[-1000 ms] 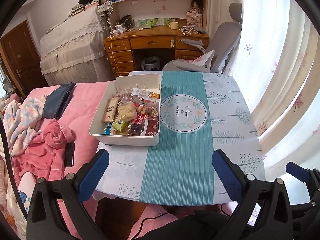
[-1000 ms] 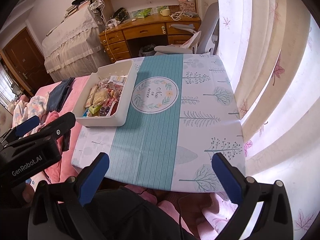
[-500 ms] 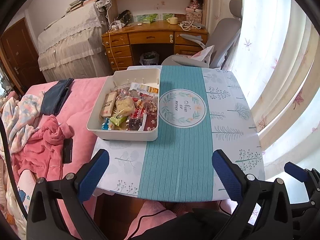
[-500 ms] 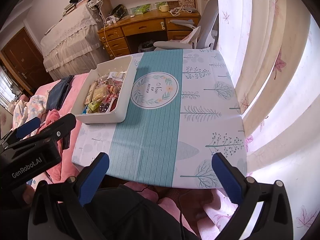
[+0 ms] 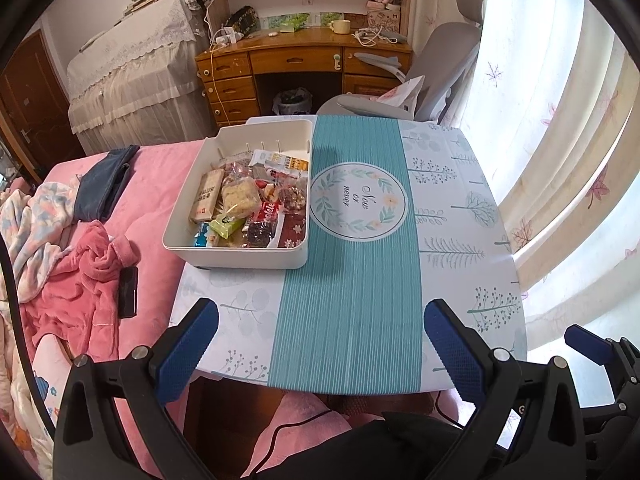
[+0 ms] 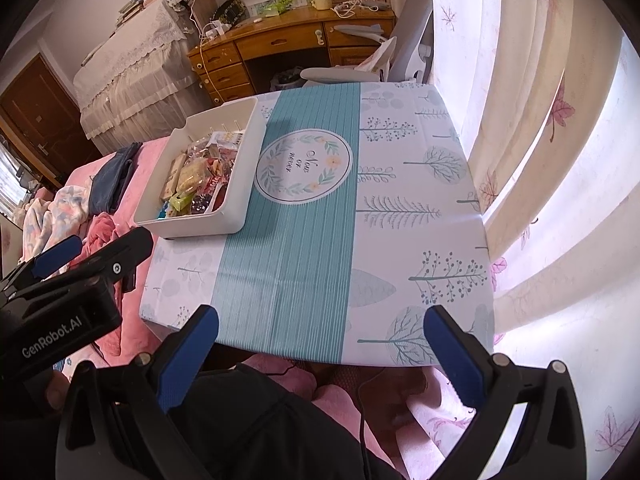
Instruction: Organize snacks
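A white bin (image 5: 178,216) full of several wrapped snacks (image 5: 256,204) stands on the left side of a small table (image 5: 452,208) with a teal and white cloth. It also shows in the right wrist view (image 6: 240,184). My left gripper (image 5: 320,344) is open and empty, held back over the table's near edge. My right gripper (image 6: 320,348) is open and empty, also over the near edge, to the right of the left one. Both are well short of the bin.
A bed with a pink cover (image 5: 152,168), clothes and a dark phone (image 5: 128,292) lies left of the table. A wooden desk (image 5: 300,60) and grey chair (image 5: 440,80) stand beyond. Curtains (image 5: 560,120) hang close on the right.
Both grippers have drawn back and up a little from the table, so the table and bin look slightly farther. Both stay open and empty.
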A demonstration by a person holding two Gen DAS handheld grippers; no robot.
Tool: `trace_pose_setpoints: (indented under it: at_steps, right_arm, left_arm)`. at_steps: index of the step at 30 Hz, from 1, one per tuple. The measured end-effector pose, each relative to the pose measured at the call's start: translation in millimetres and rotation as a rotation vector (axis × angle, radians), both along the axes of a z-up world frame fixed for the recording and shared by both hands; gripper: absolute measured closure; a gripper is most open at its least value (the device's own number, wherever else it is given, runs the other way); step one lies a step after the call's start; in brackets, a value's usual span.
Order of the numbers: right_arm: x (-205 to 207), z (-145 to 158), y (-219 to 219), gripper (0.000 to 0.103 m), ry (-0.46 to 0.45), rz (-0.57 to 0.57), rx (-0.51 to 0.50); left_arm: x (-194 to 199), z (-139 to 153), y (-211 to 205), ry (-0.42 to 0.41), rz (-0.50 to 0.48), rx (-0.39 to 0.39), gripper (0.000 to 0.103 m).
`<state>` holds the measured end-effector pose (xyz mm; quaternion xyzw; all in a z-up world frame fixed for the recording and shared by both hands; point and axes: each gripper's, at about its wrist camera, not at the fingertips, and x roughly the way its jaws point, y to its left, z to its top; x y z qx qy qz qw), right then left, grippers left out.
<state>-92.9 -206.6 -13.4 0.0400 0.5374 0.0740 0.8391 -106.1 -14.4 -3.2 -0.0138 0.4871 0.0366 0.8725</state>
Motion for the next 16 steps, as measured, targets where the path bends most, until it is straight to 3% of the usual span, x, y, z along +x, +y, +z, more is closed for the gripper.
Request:
trace_pose_setpoints:
  at_steps: [16]
  right_arm:
    - [4.2, -7.0, -3.8, 0.0, 0.039, -0.011, 0.001]
  left_arm:
    - [1.8, -5.2, -0.5, 0.018, -0.005, -0.002, 0.001]
